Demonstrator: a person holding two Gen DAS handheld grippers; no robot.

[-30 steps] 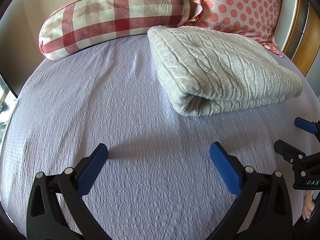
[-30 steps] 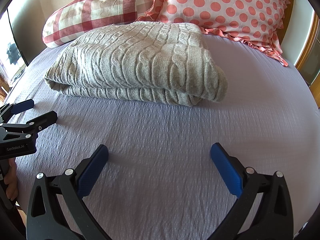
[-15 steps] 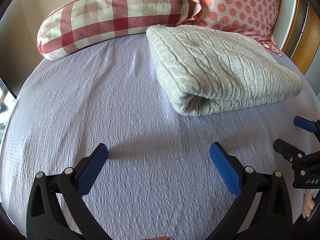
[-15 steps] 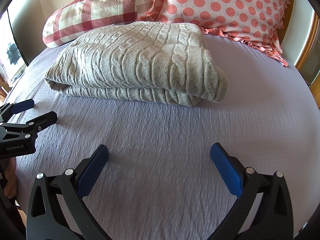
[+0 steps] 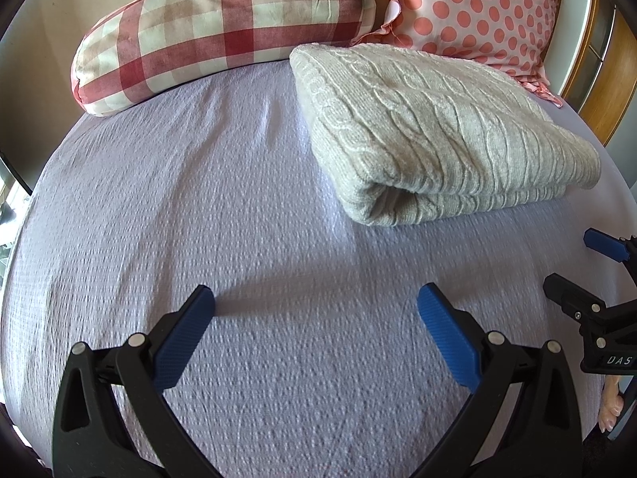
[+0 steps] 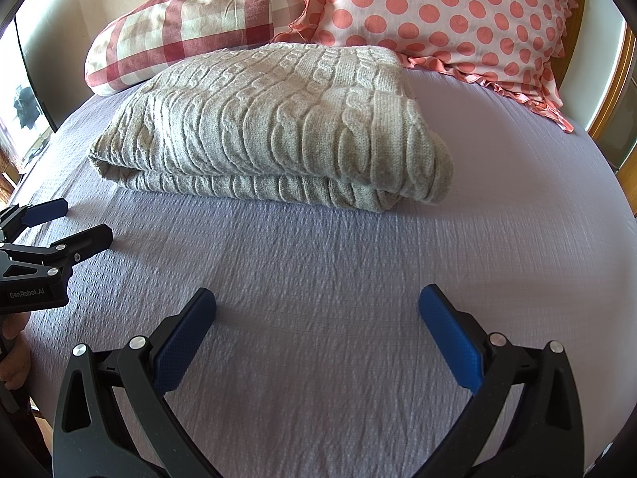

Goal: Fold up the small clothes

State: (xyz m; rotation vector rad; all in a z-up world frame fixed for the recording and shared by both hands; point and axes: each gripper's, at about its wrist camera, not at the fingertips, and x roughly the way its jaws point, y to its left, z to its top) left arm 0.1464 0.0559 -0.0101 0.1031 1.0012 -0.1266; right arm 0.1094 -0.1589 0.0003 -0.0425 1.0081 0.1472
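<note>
A grey cable-knit sweater (image 5: pixel 430 127) lies folded in a thick bundle on the lilac bedsheet (image 5: pixel 239 207). It also shows in the right wrist view (image 6: pixel 270 119). My left gripper (image 5: pixel 316 318) is open and empty, low over the sheet in front of the sweater's left end. My right gripper (image 6: pixel 316 318) is open and empty, low over the sheet in front of the sweater's middle. Each gripper shows at the edge of the other's view: the right gripper (image 5: pixel 585 267) and the left gripper (image 6: pixel 67 223).
A red-and-white checked pillow (image 5: pixel 223 28) and a pink polka-dot pillow (image 5: pixel 477 12) lean at the head of the bed behind the sweater. A wooden frame (image 5: pixel 609 79) stands at the far right. The bed drops away at the left edge (image 6: pixel 24 167).
The left wrist view has drifted slightly, so the sweater and pillows sit a little further left and lower. The right gripper has barely moved. Both stay open.
</note>
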